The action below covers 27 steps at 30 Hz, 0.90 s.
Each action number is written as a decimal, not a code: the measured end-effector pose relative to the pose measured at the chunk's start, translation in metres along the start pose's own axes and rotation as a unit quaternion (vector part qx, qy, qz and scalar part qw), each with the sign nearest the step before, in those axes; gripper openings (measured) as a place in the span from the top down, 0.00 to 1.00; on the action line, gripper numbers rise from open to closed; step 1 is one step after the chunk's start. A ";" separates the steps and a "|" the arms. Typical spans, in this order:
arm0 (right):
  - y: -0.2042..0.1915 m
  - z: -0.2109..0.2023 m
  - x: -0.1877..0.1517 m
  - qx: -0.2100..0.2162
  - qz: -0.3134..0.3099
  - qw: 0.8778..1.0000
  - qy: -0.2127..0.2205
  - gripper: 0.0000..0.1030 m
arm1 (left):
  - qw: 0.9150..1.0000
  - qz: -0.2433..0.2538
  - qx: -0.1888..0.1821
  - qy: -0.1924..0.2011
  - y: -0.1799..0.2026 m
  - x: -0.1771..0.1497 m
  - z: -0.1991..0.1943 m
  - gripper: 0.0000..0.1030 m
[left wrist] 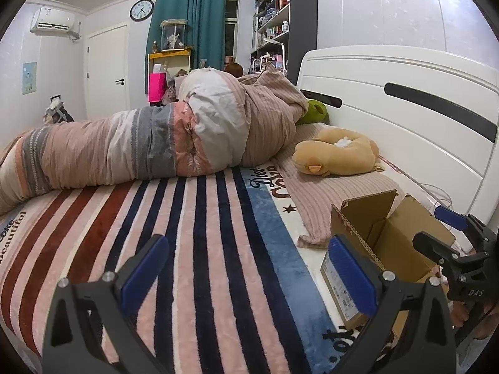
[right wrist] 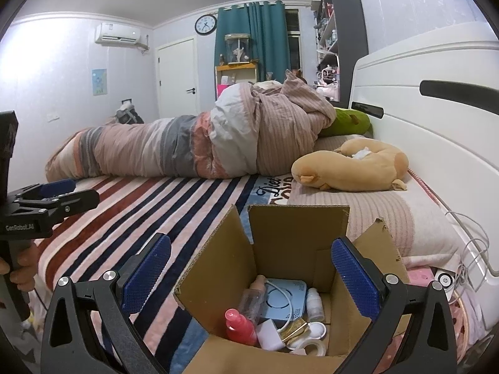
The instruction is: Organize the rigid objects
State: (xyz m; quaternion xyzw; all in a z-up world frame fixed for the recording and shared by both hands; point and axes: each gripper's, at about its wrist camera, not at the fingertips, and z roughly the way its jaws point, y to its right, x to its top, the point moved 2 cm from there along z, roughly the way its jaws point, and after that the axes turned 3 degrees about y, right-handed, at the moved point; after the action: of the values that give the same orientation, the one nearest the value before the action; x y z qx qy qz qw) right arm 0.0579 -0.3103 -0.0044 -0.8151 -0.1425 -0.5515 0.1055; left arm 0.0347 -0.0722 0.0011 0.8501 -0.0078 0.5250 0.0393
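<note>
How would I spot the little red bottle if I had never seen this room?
Start at the striped blanket on the bed, then find the open cardboard box standing on it near the white headboard. Look down inside: the red bottle leans at the box's near left. It is the only bright red item there, beside a clear bottle and a pale blue device.

home bedroom | bed with striped blanket (left wrist: 193, 233) filled the foreground, rolled duvet (left wrist: 162, 143) across it | white headboard (left wrist: 405, 109) at 3 o'clock | plush toy (left wrist: 336, 155) by headboard | teal curtains (left wrist: 193, 28), wall clock (left wrist: 142, 10) at 12 | AC unit (left wrist: 54, 23), door (left wrist: 107, 68) at 10 | cluttered shelves (left wrist: 274, 21) at 1
</note>
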 end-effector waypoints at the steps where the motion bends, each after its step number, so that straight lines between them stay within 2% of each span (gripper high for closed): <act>1: 0.000 0.000 0.000 0.000 0.000 1.000 0.000 0.00 | 1.000 0.000 0.001 0.000 0.000 0.000 0.000 0.01; 27: 0.000 0.001 0.000 -0.001 -0.001 1.000 0.000 0.00 | 1.000 0.000 0.012 0.006 0.002 -0.001 -0.003 0.01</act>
State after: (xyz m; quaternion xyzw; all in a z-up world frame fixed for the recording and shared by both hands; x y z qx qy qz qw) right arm 0.0588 -0.3104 -0.0045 -0.8154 -0.1422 -0.5515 0.1040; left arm 0.0320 -0.0739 0.0018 0.8474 -0.0013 0.5301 0.0294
